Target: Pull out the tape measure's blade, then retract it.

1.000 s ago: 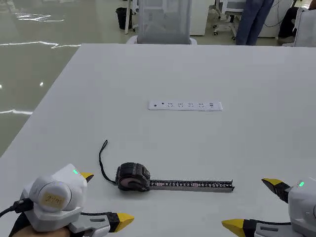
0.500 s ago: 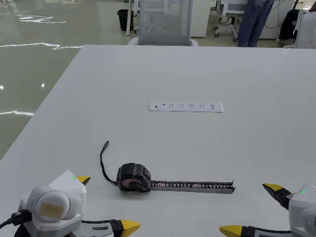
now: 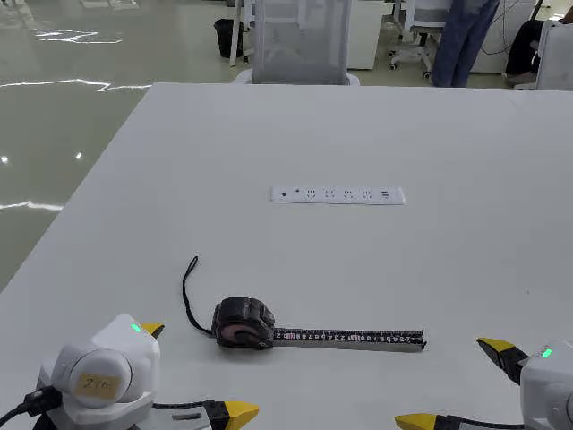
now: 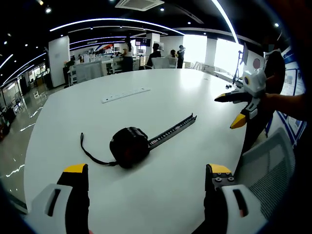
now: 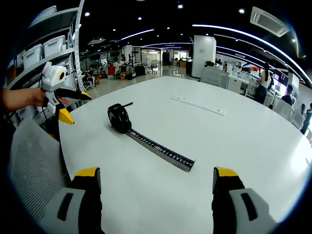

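A black tape measure (image 3: 242, 323) lies on the white table (image 3: 358, 125) with its blade (image 3: 349, 338) pulled out to the right and flat on the surface. A black wrist strap (image 3: 186, 291) trails from its left side. My left gripper (image 3: 195, 371) hovers open near the front edge, just left of the case and apart from it. My right gripper (image 3: 455, 383) is open beyond the blade's tip, touching nothing. In the left gripper view, the case (image 4: 129, 146) sits ahead between the wide jaws. From the right gripper view, the blade (image 5: 161, 148) runs back to the case (image 5: 118, 117).
A white power strip (image 3: 337, 194) lies flat further back on the table, mid-way across. A grey mesh chair (image 3: 300, 40) stands at the far edge. A person's legs (image 3: 461, 36) show at the back right, past the table.
The tape measure and its blade lie as before. Both grippers have sunk slightly toward the near edge of the table, still open; the head camera has shifted a little.
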Demonstrator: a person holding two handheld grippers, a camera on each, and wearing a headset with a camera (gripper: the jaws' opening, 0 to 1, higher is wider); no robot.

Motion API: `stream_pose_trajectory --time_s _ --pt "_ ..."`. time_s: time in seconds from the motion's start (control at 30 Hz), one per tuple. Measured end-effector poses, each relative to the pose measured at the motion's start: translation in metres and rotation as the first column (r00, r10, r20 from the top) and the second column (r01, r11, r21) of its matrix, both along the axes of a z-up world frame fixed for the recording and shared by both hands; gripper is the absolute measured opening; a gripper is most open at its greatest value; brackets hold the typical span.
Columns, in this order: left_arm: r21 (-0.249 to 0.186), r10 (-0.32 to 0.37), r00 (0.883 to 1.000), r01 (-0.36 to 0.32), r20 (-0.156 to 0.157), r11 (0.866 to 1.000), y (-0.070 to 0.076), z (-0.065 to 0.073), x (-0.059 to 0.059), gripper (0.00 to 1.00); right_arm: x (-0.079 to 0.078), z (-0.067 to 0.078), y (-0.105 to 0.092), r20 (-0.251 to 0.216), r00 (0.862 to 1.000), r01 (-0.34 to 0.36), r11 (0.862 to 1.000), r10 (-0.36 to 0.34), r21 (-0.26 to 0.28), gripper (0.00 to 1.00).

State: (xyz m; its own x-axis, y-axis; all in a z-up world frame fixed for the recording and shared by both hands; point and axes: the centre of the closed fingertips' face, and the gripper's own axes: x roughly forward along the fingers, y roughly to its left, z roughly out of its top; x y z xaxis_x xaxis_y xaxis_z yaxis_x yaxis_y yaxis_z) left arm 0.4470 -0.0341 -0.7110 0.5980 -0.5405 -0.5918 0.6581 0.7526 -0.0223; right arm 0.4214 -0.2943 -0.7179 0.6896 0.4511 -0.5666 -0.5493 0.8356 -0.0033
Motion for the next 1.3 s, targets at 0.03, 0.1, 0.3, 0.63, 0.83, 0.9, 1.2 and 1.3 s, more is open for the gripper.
stream_pose_trajectory --time_s 0.03,0.1,0.3,0.63,0.83,0.9,1.2,1.3 --pt "-0.004 0.0 1.0 0.0 -0.001 1.0 -0.001 0.0 0.0 0.99 0.0 0.001 0.0 0.008 1.0 -0.001 1.0 0.001 0.003 0.97" --pt "0.0 -0.001 1.0 0.001 -0.003 1.0 -0.002 0.0 -0.002 0.99 -0.001 0.001 0.001 0.007 1.0 -0.002 1.0 0.002 0.006 0.97" --pt "-0.004 0.013 1.0 -0.013 -0.015 1.0 -0.006 -0.002 -0.003 0.97 -0.002 0.0 0.003 0.005 1.0 -0.003 1.0 0.003 0.012 0.96" --pt "-0.039 0.108 0.994 -0.108 -0.007 0.993 -0.009 0.0 0.005 0.9 -0.001 -0.001 0.003 0.025 1.0 -0.011 1.0 0.011 -0.001 0.93" --pt "-0.034 0.143 0.99 -0.143 0.012 0.989 -0.011 0.0 0.01 0.91 -0.001 -0.002 0.004 0.026 1.0 -0.008 1.0 0.008 0.004 0.9" --pt "-0.032 0.157 0.988 -0.156 0.013 0.987 -0.012 -0.002 0.011 0.91 -0.002 -0.003 0.006 0.03 0.999 -0.015 1.0 0.015 0.002 0.89" --pt "-0.015 0.205 0.978 -0.205 0.035 0.979 -0.016 -0.004 0.02 0.92 -0.002 -0.008 0.006 0.027 0.999 -0.017 1.0 0.017 0.002 0.84" --pt "-0.02 0.219 0.975 -0.218 0.038 0.976 -0.019 -0.005 0.024 0.92 -0.001 -0.01 0.006 0.021 1.0 -0.018 1.0 0.018 0.007 0.84"
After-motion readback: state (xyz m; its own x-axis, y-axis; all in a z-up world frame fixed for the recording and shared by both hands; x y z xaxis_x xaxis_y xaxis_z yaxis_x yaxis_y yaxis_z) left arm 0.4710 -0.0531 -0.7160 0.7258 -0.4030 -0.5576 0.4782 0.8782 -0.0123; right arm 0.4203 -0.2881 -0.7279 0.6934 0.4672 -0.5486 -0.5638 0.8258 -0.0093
